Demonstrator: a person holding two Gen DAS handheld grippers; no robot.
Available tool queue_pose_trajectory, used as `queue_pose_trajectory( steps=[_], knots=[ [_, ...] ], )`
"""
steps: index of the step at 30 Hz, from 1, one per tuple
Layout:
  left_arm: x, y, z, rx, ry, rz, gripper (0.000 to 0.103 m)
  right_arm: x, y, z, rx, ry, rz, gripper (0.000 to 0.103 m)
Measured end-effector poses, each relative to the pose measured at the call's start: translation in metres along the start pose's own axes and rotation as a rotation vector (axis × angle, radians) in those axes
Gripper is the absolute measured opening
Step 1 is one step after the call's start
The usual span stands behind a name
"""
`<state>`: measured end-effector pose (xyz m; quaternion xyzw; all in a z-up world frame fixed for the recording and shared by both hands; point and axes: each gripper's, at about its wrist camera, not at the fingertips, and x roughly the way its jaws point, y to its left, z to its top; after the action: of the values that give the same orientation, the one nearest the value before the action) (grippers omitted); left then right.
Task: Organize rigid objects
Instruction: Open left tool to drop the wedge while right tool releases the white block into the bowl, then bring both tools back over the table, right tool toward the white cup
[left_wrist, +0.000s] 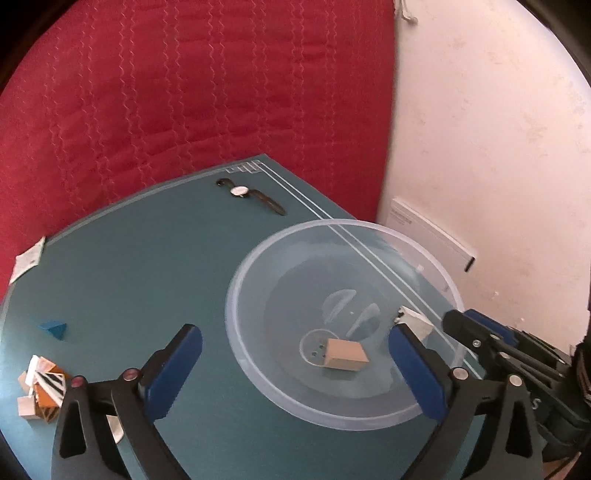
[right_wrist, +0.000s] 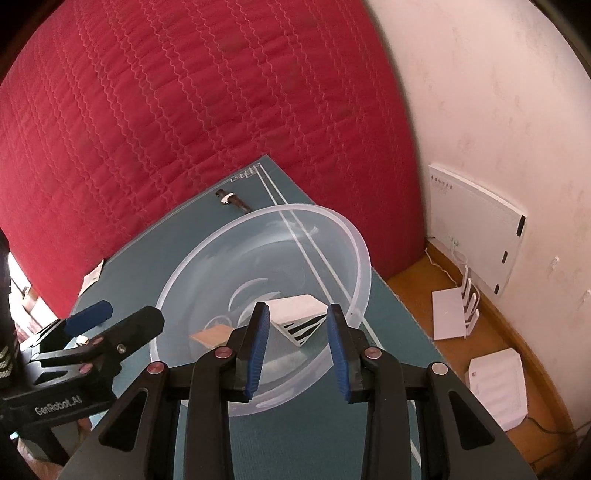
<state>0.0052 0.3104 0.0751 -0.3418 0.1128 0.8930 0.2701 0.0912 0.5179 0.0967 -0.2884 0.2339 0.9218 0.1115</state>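
Note:
A clear plastic bowl (left_wrist: 258, 365) stands on the teal mat (left_wrist: 147, 280). In it lies a plain wooden block (left_wrist: 345, 355), seen in the right wrist view too (right_wrist: 212, 336). My right gripper (right_wrist: 298, 325) hangs over the bowl, its jaws on either side of a white block with black stripes (right_wrist: 301, 317); whether they touch it I cannot tell. That block shows in the left wrist view (left_wrist: 415, 320). My left gripper (left_wrist: 295, 362) is open and empty at the bowl's near left rim. A blue wedge (left_wrist: 54, 328) and a pile of blocks (left_wrist: 40, 391) lie at the left.
A wristwatch (left_wrist: 251, 195) lies at the mat's far edge. A paper slip (left_wrist: 27, 258) sits at the left edge. A red quilted surface (left_wrist: 184, 92) rises behind. White boxes (right_wrist: 476, 229) and a router (right_wrist: 454, 310) stand on the wooden floor at the right, by the wall.

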Motion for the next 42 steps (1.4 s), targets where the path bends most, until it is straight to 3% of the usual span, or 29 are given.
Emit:
queue_pose_trajectory(
  steps=[9, 19, 23, 31, 37, 42],
  knots=[
    [-0.008, 0.006, -0.002, -0.006, 0.003, 0.097, 0.103, -0.017, 0.004, -0.003, -0.036, 0.054, 0.007, 0.033],
    [-0.044, 0.031, -0.012, -0.024, -0.035, 0.076, 0.103, -0.062, 0.06, -0.016, -0.135, 0.0, -0.004, 0.038],
    [-0.06, 0.058, -0.033, -0.038, -0.033, 0.063, 0.103, -0.062, 0.085, -0.03, -0.126, -0.002, 0.009, 0.038],
    [-0.085, 0.128, -0.069, -0.105, -0.018, 0.106, 0.103, -0.044, 0.157, -0.065, -0.173, 0.065, 0.052, 0.039],
    [-0.099, 0.183, -0.082, -0.219, -0.014, 0.075, 0.103, -0.022, 0.198, -0.08, -0.206, 0.135, 0.062, 0.039],
    [-0.116, 0.223, -0.087, -0.34, -0.021, -0.005, 0.103, 0.006, 0.229, -0.082, -0.231, 0.182, 0.073, 0.039]
  ],
)
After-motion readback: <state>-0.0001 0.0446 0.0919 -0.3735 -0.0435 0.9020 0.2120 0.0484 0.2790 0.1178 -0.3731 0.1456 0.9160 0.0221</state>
